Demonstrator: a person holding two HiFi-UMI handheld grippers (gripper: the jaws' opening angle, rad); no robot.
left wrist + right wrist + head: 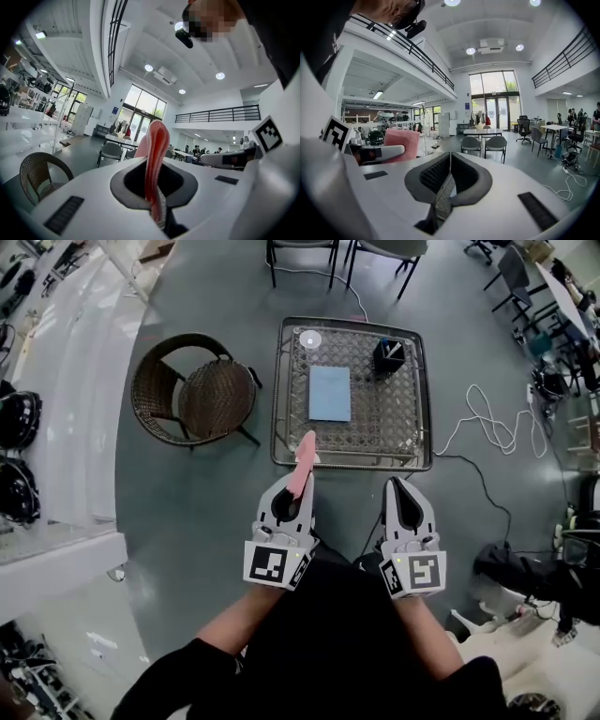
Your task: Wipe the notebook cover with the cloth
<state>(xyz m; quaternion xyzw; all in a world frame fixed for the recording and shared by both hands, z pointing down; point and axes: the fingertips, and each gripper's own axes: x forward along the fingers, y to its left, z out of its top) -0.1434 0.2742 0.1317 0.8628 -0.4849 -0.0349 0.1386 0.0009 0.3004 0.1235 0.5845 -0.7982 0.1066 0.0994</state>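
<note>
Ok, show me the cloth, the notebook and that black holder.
cloth point(156, 154), left gripper view, upper part of the pink fold
notebook point(330, 393), head view, middle of the blue cover
black holder point(384, 362), head view, its side wall

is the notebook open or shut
Shut: the notebook lies flat on the mesh table, showing one plain blue cover and no pages.

You stand on a grey floor point(216, 493) in a bright white hall, a wicker chair point(192, 390) off the mesh tabletop's point(394, 418) left edge, a white cable point(490, 420) looped off its right edge, tall windows point(493, 89) and round ceiling lights point(471, 50) beyond.
</note>
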